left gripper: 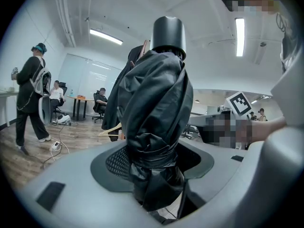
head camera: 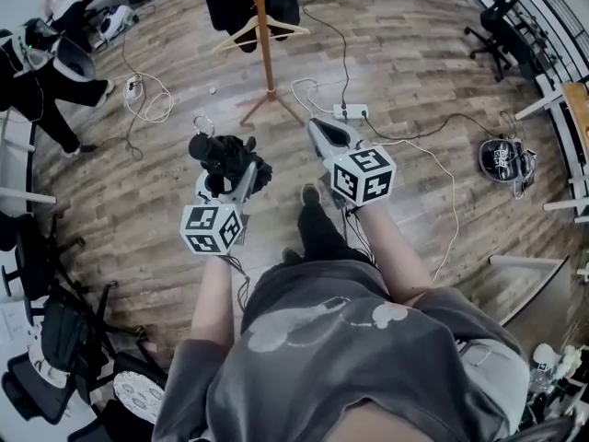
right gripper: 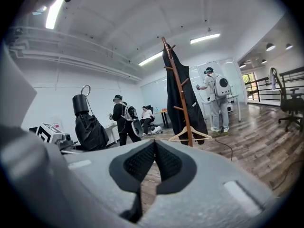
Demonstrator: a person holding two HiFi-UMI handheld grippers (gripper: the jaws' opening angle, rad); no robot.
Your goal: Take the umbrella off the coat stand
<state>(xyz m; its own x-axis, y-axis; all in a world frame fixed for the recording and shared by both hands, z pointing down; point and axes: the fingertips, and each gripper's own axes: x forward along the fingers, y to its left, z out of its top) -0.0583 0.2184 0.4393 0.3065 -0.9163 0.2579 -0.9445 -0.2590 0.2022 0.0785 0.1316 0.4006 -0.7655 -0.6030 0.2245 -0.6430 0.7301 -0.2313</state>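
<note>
**Umbrella off the stand.** A folded black umbrella (left gripper: 154,122) is shown gripped in the left tongs (head camera: 227,177), whose jaws are pressed on its bundled cloth where it is bound tightest. The umbrella is held upright across the tongs. Its long axis runs from the gathered lower end, which hangs beneath the jaws, up to the black capped end (left gripper: 168,32) above them.

Nothing joins the umbrella to the coat stand (head camera: 265,40), which is seen ahead of both tongs and well apart from them on the wooden floor (head camera: 414,72). A black coat (right gripper: 195,110) and a bare wooden hanger (right gripper: 191,136) are seen hanging on the stand.

The right tongs (right gripper: 153,148) are closed, pad against pad, and nothing is held between them. They are carried just to the right of the left tongs at about the same height. The umbrella lies to their left, and the stand lies ahead and a little to their right.

The umbrella is judged to be off the stand already, and it is the left hand that has it. The right hand is kept beside it as a spare. What is left is judged to be a matter of carrying the umbrella clear. The stand's pegs and the coat lie far enough ahead of the tongs that no snag is expected. No container is shown with any part in the work.
</note>
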